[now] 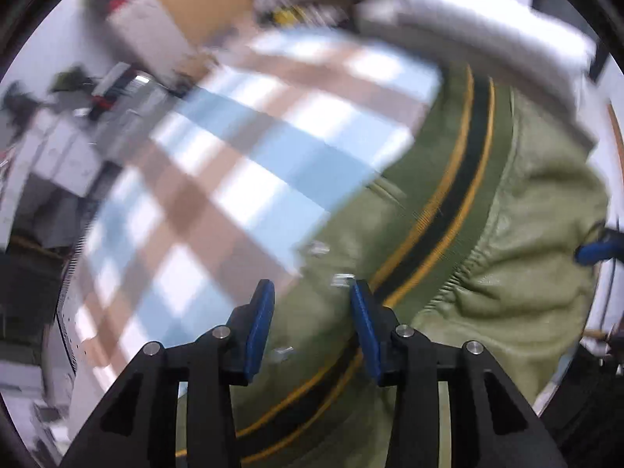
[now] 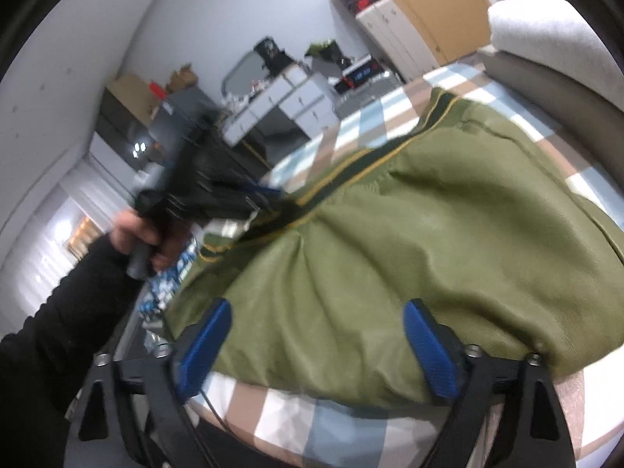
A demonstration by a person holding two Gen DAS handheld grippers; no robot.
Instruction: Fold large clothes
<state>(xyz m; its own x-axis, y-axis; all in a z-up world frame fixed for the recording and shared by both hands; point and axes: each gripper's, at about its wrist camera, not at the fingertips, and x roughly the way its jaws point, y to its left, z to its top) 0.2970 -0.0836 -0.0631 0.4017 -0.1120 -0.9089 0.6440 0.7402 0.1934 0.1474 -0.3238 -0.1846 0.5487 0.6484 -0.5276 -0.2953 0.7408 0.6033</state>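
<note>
Jacket [image 2: 390,241] of olive green lay bunched on the plaid-covered bed [image 2: 296,417], its near edge between the spread, empty jaws of the right hand-held gripper [image 2: 316,351]. Beyond it, the left hand-held gripper [image 1: 312,327] hovered part-open over the striped hem band [image 1: 460,179], grasping nothing, a hand [image 2: 144,238] on its handle. A clean fold probably called for pinching each end of one edge, lifting evenly and smoothing the puffed panel. Farther off stood white drawers [image 2: 284,105].

One olive jacket [image 2: 409,241], one checked bedcover [image 1: 218,179], two grippers: left gripper [image 1: 312,296], right gripper [image 2: 316,319], one white pillow [image 2: 546,39].
</note>
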